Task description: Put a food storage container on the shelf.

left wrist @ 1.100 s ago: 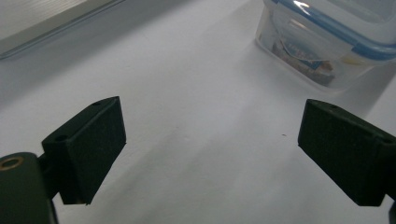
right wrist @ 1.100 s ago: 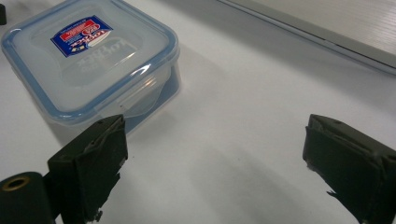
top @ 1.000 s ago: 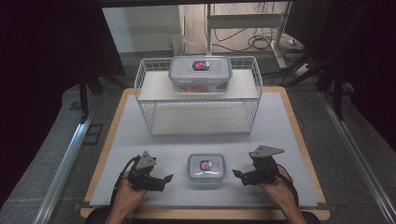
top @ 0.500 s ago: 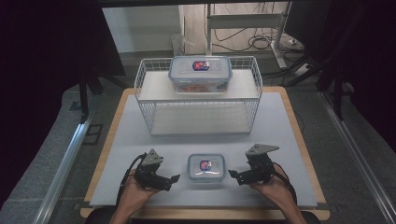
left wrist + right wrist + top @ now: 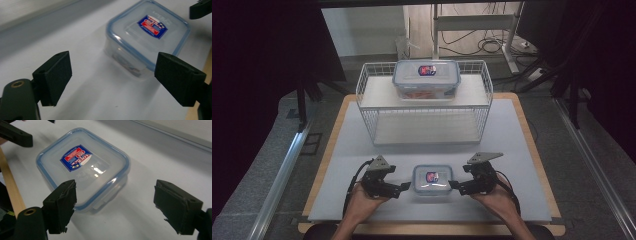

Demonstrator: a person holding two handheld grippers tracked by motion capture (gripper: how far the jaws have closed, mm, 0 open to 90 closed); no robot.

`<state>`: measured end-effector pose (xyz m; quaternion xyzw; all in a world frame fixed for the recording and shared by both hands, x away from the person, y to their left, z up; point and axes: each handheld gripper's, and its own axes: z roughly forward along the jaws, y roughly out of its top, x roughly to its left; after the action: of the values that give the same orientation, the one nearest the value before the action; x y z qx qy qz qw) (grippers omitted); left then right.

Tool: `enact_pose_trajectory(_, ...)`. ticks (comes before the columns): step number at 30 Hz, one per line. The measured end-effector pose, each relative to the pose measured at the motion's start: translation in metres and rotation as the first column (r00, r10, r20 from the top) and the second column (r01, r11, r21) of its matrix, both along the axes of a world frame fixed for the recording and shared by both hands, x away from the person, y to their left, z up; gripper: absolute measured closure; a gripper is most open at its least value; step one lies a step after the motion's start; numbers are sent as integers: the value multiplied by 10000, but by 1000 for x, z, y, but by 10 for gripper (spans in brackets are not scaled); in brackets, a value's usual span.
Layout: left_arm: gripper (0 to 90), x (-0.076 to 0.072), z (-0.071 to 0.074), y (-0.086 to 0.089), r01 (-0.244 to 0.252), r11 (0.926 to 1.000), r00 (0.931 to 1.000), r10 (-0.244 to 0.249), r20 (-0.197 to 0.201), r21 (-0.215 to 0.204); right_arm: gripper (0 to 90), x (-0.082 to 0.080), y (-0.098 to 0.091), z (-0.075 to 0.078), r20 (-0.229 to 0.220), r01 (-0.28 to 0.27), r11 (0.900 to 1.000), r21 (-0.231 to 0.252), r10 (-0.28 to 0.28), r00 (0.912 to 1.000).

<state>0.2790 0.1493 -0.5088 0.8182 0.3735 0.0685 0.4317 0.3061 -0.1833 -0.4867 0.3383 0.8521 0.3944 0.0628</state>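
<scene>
1. A small clear food container with a blue-rimmed snap lid [image 5: 431,180] sits on the grey bench [image 5: 522,150], near its front edge and well in front of the white wire basket rack [image 5: 484,82].

2. The left claw [image 5: 404,187] hovers just beside the container's left wall, jaws spread wide and holding nothing; in the left gripper view the container [image 5: 147,37] lies ahead between the two black pads, not yet touched.

3. The right claw [image 5: 455,186] mirrors it at the container's right wall, equally wide and empty; in the right gripper view its near pad overlaps the container [image 5: 82,167] at the corner, though contact cannot be confirmed.

4. A larger lidded container [image 5: 426,79] rests on top of the rack, well behind the small one.

5. The step in hand looks like a two-sided approach to the small container.

6. Risks from here: the smooth plastic walls could slip between the pads if the claws press at uneven heights. One claw arriving first could shove the light box sideways across the bench. A pad catching under a lid latch could pop it open.

7. A lift with unequal force may tilt the container.
</scene>
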Motion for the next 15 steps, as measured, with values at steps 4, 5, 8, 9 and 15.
enact_pose_trajectory(4,126,6,-3,-11,335,9994,9989,-333,-322,66,194,5,6,-6,-519,-98,9996,258,112,9986)
enact_pose_trajectory(5,126,7,-4,-13,373,9993,9984,-374,-413,-29,194,5,6,-6,-519,-98,9996,258,112,9986)
enact_pose_trajectory(8,133,16,-7,-20,586,9979,9948,-608,-822,-282,195,9,11,-11,-929,-174,9990,401,211,9955)
enact_pose_trajectory(9,133,16,-7,-20,586,9979,9948,-608,-822,-282,195,9,11,-11,-929,-174,9990,401,211,9955)
enact_pose_trajectory(15,134,24,-13,-28,860,9917,9825,-1003,-1572,-954,207,14,18,-19,-1808,-426,9943,976,598,9817)
